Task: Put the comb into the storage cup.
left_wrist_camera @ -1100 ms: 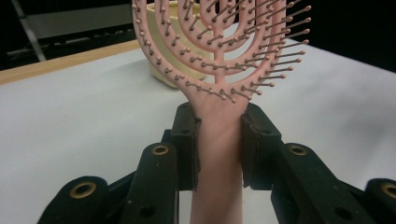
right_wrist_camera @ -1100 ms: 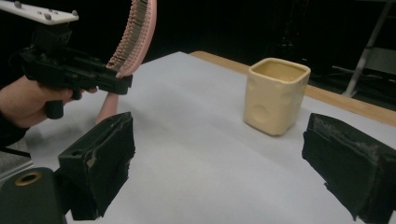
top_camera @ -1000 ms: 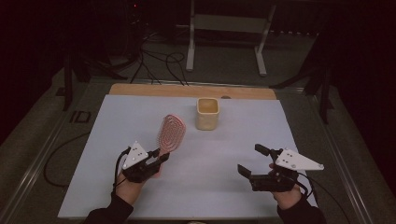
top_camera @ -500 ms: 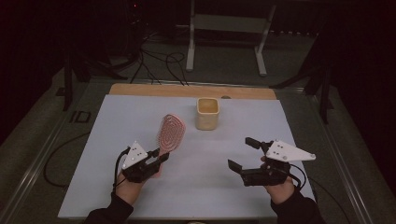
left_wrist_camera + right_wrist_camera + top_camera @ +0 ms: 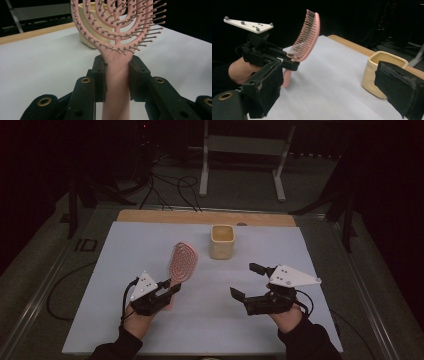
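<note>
Hairbrush [image 5: 182, 261] stands left of the centre in the high view, raised off the white table [image 5: 125, 250]. Its long axis runs from the handle at the lower left up to the head at the upper right, toward the yellow cup [image 5: 222, 241], and it is tilted. The left gripper [image 5: 169, 290] clamps the pink handle between both pads. The right gripper [image 5: 250, 281], at the lower right, holds nothing, and its jaws are wide apart.
</note>
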A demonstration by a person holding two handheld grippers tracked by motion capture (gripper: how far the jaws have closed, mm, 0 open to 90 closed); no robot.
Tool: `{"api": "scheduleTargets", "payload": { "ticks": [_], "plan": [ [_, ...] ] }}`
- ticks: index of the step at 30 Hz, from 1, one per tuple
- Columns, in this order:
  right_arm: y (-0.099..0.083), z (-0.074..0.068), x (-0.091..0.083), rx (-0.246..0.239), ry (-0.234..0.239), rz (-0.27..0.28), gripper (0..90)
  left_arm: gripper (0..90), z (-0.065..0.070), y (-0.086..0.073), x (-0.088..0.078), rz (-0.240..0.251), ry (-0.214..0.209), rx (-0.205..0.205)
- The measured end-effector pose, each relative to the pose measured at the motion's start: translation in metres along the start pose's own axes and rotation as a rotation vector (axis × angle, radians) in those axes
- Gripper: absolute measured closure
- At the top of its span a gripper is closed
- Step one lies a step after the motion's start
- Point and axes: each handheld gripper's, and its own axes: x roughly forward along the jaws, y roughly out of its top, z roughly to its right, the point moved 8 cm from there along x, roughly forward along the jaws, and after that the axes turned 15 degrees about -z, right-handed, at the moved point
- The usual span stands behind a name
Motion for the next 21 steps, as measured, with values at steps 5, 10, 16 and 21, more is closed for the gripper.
{"api": "scheduleTargets", "payload": {
  "ticks": [5, 10, 16, 21],
  "plan": [
    [0.009, -0.006, 0.013, 0.001, 0.025, 0.002, 8.2, 71.2, 0.001, 0.001, 0.0, 0.009, -0.003, -0.001],
    [0.017, -0.012, 0.027, -0.006, 0.04, -0.006, 8.2, 71.1, 0.0, 0.0, 0.0, 0.005, 0.0, 0.002],
    [0.023, -0.018, 0.042, 0.002, 0.071, -0.021, 8.2, 71.1, 0.002, 0.001, 0.0, 0.009, -0.003, 0.004],
    [0.03, -0.022, 0.054, 0.006, 0.078, -0.022, 8.2, 71.1, 0.002, 0.0, 0.0, 0.009, -0.004, 0.007]
  ]
}}
